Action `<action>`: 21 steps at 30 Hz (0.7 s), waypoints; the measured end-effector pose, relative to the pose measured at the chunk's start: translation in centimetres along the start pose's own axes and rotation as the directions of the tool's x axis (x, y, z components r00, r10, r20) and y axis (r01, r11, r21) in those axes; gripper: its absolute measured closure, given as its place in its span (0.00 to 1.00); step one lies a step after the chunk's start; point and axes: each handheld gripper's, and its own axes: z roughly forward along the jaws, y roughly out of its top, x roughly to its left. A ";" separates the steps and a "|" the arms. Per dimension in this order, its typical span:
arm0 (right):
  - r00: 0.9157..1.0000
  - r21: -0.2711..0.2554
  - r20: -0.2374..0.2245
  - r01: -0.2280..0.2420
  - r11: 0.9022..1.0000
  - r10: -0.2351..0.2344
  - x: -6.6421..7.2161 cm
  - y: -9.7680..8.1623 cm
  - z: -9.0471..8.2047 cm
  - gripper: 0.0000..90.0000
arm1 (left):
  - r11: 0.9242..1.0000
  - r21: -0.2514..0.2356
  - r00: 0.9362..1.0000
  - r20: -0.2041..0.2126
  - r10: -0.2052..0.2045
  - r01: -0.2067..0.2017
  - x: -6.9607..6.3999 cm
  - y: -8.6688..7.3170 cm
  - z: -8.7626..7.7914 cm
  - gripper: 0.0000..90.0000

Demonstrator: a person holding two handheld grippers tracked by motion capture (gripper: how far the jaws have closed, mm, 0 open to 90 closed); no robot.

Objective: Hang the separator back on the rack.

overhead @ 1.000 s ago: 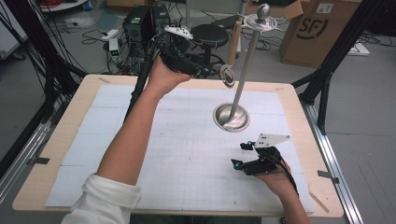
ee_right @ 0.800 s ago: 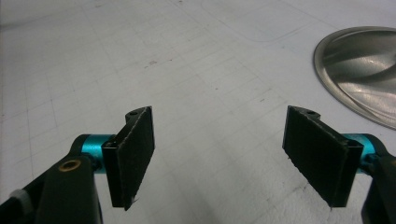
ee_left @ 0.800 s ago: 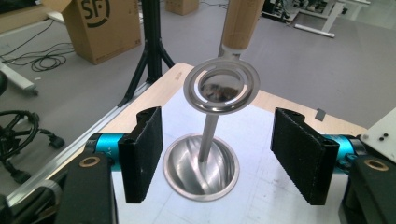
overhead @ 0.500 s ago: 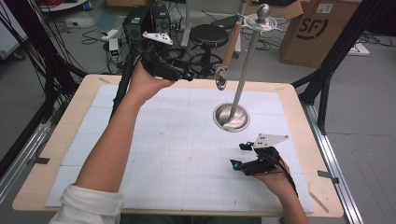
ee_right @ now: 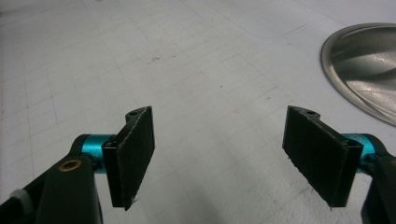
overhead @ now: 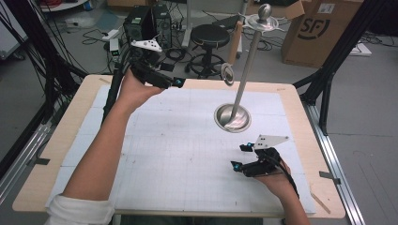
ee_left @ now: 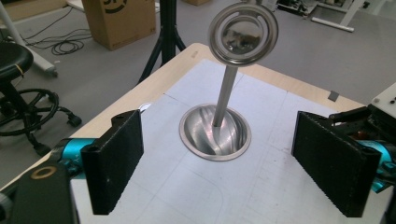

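The left tool [overhead: 180, 82] is held in the air above the far left part of the surface [overhead: 70, 136], raised by a hand [overhead: 133, 89] and pointed toward the stand [overhead: 244, 65]. Its jaws have just been opening and are spread wide, with nothing between them; in the left gripper view the stand's pole and base are framed in the gap, well apart from both pads.

A small metal ring [overhead: 227, 73] is seen just left of the pole, about halfway up; whether it hangs from a peg cannot be told. In the left gripper view a round ringed disc [ee_left: 243, 32] is shown at the pole's top.

The stand is planted right of centre on the white gridded mat [overhead: 178, 154], its round dished base [overhead: 232, 117] lying flat and its pole rising to a knobbed top [overhead: 264, 11].

The right tool [overhead: 238, 157] is rested low on the mat, near the front right, just before the base. Its jaws are spread and empty.
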 end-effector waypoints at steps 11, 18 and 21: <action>1.000 0.002 0.002 0.002 1.000 -0.002 0.0 0.0 0.1 0.27 | 1.000 -0.008 1.000 0.021 0.007 -0.007 0.1 -2.4 -0.5 0.13; 1.000 0.010 -0.002 -0.009 1.000 0.009 0.1 -0.1 0.0 0.27 | 1.000 -0.014 0.999 0.045 -0.011 0.011 -0.3 -3.8 -1.0 0.08; 1.000 0.007 0.002 -0.001 1.000 0.001 0.0 0.0 0.1 0.27 | 1.000 -0.019 0.998 0.060 -0.018 0.019 -0.5 -4.4 -1.4 0.08</action>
